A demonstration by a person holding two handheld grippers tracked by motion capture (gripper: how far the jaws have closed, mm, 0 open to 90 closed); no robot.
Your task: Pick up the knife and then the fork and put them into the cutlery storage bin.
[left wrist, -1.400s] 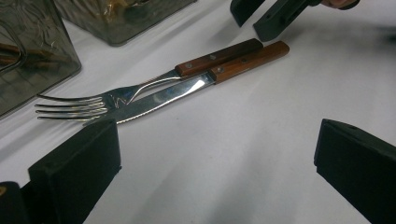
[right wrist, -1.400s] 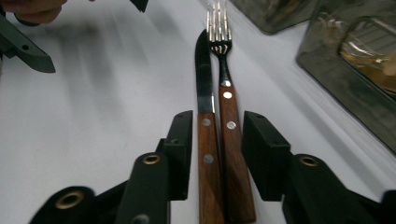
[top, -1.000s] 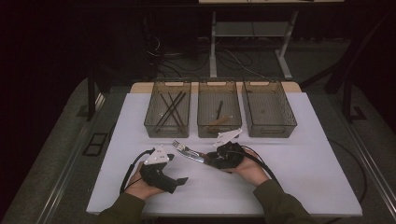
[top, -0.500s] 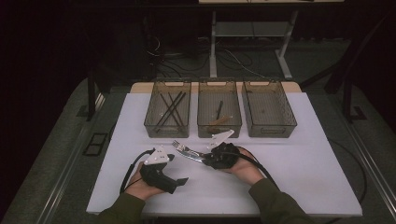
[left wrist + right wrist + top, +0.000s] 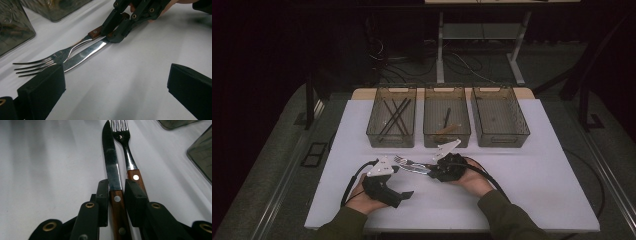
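A wood-handled knife (image 5: 111,162) and a matching fork (image 5: 130,162) lie side by side on the white table (image 5: 537,190), ahead of the bins. My right gripper (image 5: 116,186) straddles the knife's handle, pads against its sides. Its jaws have just been opening a little with the handle still between them. The fork's handle lies just outside one finger. From above, the right gripper (image 5: 432,172) meets the knife (image 5: 419,169) from the right. My left gripper (image 5: 403,181) rests open on the table with bare table between its jaws (image 5: 115,75), the fork's tines (image 5: 32,67) by one jaw.
Three clear bins stand in a row at the back. The left bin (image 5: 391,137) holds dark sticks, the middle bin (image 5: 447,139) a dark stick and a brown piece, and the right bin (image 5: 500,140) looks bare. Cables trail from both grippers.
My right gripper has crept slightly left along the cutlery. The left gripper, knife and fork stay where they were.
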